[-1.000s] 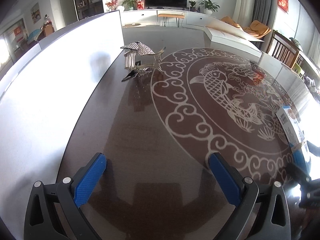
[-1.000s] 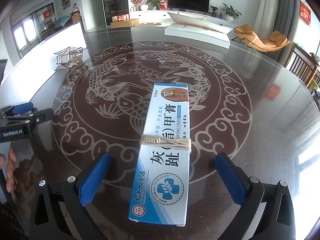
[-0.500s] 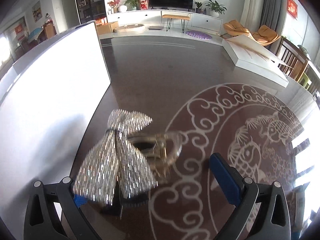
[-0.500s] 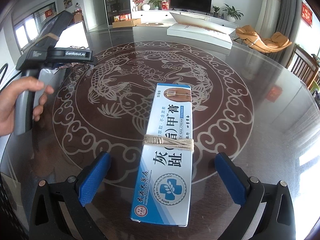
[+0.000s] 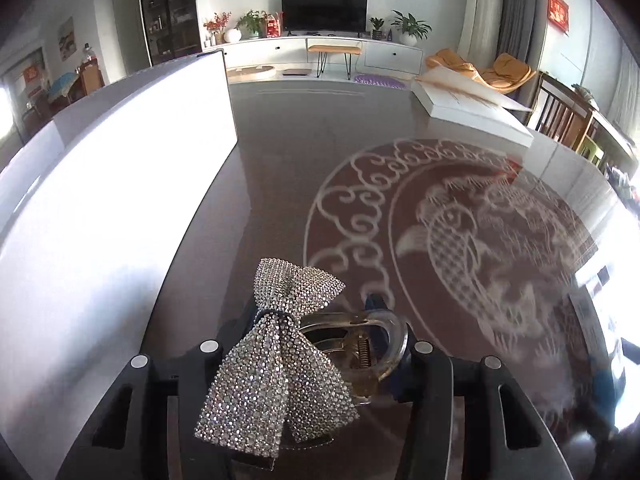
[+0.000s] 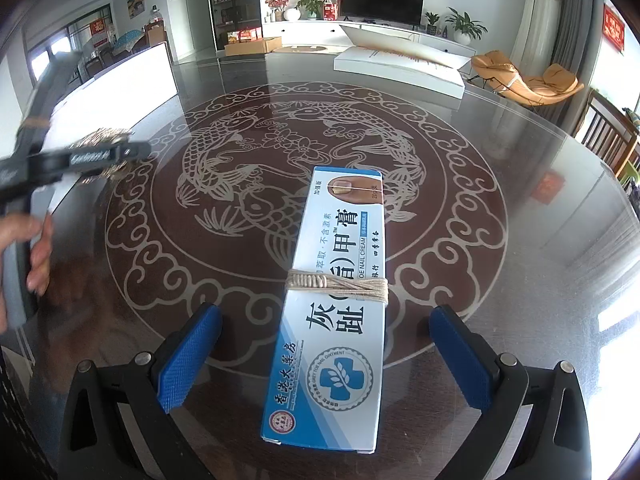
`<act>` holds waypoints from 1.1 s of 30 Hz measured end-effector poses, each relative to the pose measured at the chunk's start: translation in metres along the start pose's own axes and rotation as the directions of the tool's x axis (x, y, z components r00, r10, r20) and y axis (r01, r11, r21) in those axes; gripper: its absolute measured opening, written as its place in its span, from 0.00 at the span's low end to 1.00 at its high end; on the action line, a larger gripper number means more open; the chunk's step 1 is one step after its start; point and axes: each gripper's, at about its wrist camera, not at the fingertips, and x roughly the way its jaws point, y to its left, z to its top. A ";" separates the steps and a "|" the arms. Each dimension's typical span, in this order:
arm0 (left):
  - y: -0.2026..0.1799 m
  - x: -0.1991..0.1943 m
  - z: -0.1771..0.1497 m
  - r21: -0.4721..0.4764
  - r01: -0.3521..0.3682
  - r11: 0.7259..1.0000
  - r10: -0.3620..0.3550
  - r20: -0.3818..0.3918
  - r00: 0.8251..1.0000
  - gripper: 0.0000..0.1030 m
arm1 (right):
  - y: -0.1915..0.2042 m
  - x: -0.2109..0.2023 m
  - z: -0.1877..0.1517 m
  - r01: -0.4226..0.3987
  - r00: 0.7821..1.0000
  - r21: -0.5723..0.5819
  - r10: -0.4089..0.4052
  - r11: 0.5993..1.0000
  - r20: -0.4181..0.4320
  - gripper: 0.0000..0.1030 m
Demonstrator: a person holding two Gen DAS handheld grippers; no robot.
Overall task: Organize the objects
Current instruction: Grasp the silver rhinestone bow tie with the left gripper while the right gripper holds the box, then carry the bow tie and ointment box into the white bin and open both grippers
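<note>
L hand-held gripper (image 5: 316, 344) half-closed on rhinestone bow clip (image 5: 280, 364); R hand-held gripper (image 6: 326, 360) wide, astride box (image 6: 340, 304)

**Bright daylight, glare and fisheye warp**

Daylight floods both views. The white panel (image 5: 100, 184) is blown out, and the glossy tabletop (image 6: 520, 280) mirrors the room. Edges bend and darken into black corners. The left gripper (image 6: 100, 156) and nearby hand (image 6: 28, 248) are motion-blurred.

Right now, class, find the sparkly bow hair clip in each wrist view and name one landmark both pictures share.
Left wrist view: the sparkly bow hair clip fills the bottom centre, between the left gripper fingers.
Right wrist view: the clip is small and blurred at the left edge, behind the left gripper's side.
Shared landmark: the black television on the far wall.
</note>
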 end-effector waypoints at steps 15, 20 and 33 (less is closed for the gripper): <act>-0.012 -0.057 -0.074 0.006 0.001 1.000 -0.001 -0.002 1.000 0.50 | 0.003 0.003 0.001 0.018 1.000 -0.013 -0.018 1.000 0.009 1.00; -0.014 -0.057 -0.074 0.007 0.002 1.000 -0.002 -0.002 1.000 0.50 | 0.001 0.004 0.002 0.002 1.000 0.000 -0.002 1.000 0.002 1.00; -0.021 -0.057 -0.073 0.051 0.044 0.998 -0.044 0.000 0.999 0.47 | -0.008 0.013 0.031 -0.037 0.994 0.003 0.038 0.999 -0.102 0.70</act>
